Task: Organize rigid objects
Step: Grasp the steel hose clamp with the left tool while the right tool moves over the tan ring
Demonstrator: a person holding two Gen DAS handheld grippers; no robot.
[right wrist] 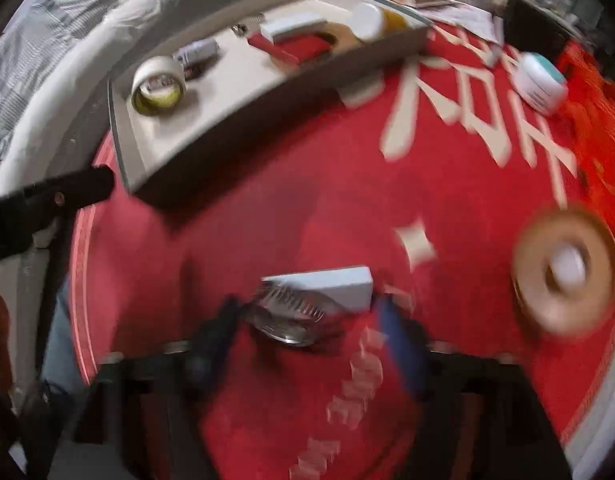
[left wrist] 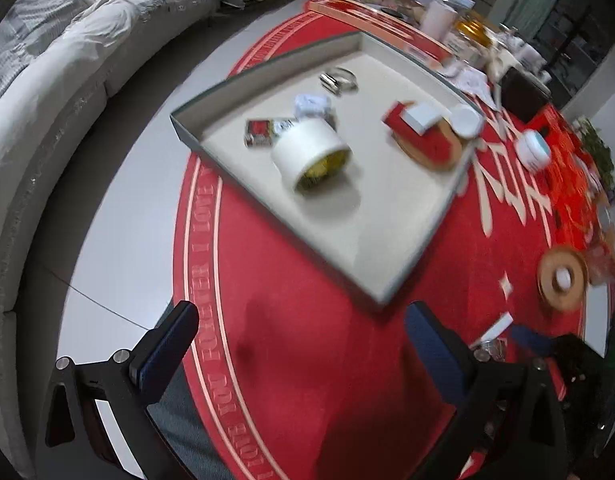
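Observation:
A shallow grey tray (left wrist: 267, 216) sits on a round red mat. In it lie a white tape roll (left wrist: 311, 156), a small red card box (left wrist: 259, 132), a metal ring (left wrist: 339, 80), a red box (left wrist: 423, 136) and a white cap (left wrist: 465, 120). My left gripper (left wrist: 303, 344) is open and empty in front of the tray's near corner. In the right wrist view, my right gripper (right wrist: 307, 320) stands open around a shiny metal clip (right wrist: 287, 316) next to a small white box (right wrist: 331, 284); blur hides any contact. The tray (right wrist: 235, 120) and tape roll (right wrist: 159, 84) show at upper left.
A wooden ring with a white piece inside (right wrist: 567, 268) lies on the mat at right, also in the left wrist view (left wrist: 563, 278). A white and teal jar (right wrist: 541, 84) stands beyond it. Clutter lines the table's far side. A grey sofa (left wrist: 47, 120) curves at left.

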